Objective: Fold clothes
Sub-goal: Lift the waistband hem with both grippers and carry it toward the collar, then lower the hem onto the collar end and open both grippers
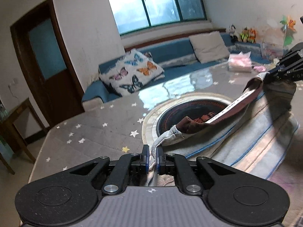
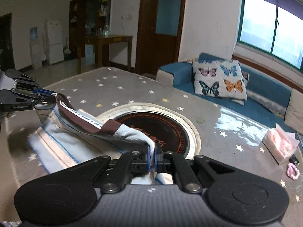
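A pale blue-and-cream striped garment with a brown band and white printed tape lies on the grey star-patterned table. My left gripper is shut on one corner of its upper edge. My right gripper is shut on the other corner. The edge hangs taut between them, lifted above the table, with the rest of the garment draped below. Each gripper shows in the other's view: the right gripper at the far right, the left gripper at the far left.
A round black inset hotplate sits in the table's middle, just beyond the garment. A pink tissue pack and pink hair tie lie at the table's right. A blue sofa with a butterfly cushion runs behind the table.
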Available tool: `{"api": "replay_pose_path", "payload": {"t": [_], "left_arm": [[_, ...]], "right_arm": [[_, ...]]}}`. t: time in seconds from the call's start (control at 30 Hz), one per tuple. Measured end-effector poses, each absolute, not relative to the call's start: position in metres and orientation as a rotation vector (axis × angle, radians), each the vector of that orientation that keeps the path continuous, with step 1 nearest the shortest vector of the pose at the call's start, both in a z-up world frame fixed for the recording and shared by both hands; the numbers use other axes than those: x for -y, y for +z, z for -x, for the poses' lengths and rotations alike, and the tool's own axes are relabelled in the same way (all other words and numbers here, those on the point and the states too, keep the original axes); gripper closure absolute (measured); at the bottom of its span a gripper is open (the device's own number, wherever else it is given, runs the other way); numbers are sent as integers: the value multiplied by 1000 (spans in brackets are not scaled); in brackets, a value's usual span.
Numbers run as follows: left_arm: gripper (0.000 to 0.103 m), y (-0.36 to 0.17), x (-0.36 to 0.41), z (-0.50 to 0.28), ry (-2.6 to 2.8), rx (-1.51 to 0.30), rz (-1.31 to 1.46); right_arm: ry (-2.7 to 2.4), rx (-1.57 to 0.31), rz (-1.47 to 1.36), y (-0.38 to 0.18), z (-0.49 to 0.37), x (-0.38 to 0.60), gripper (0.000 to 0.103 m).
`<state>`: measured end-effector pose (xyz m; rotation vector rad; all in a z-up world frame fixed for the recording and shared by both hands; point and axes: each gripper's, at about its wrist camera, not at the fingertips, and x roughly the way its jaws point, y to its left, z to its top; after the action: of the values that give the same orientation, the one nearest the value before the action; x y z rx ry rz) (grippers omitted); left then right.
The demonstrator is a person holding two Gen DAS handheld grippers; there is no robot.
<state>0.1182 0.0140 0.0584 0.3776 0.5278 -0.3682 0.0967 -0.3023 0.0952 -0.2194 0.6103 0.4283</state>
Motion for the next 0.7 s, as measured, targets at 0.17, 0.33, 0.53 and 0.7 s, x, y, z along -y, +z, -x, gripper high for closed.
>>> {"api": "replay_pose_path", "payload": {"t": [0.17, 0.33, 0.53, 0.7], "left_arm": [[95, 33, -14, -166, -353, -615, -361], [89, 10, -9, -193, -325, -678, -356], [72, -1, -12, -212, -249, -709, -316], [67, 6, -20, -214, -182, -700, -278]], "right_arm": [[406, -680, 195, 65, -145, 301, 99], [367, -734, 126, 32, -177, 300, 98], [308, -751, 52, 13, -194, 308, 77], [288, -700, 36, 21, -191, 313, 72]]}}
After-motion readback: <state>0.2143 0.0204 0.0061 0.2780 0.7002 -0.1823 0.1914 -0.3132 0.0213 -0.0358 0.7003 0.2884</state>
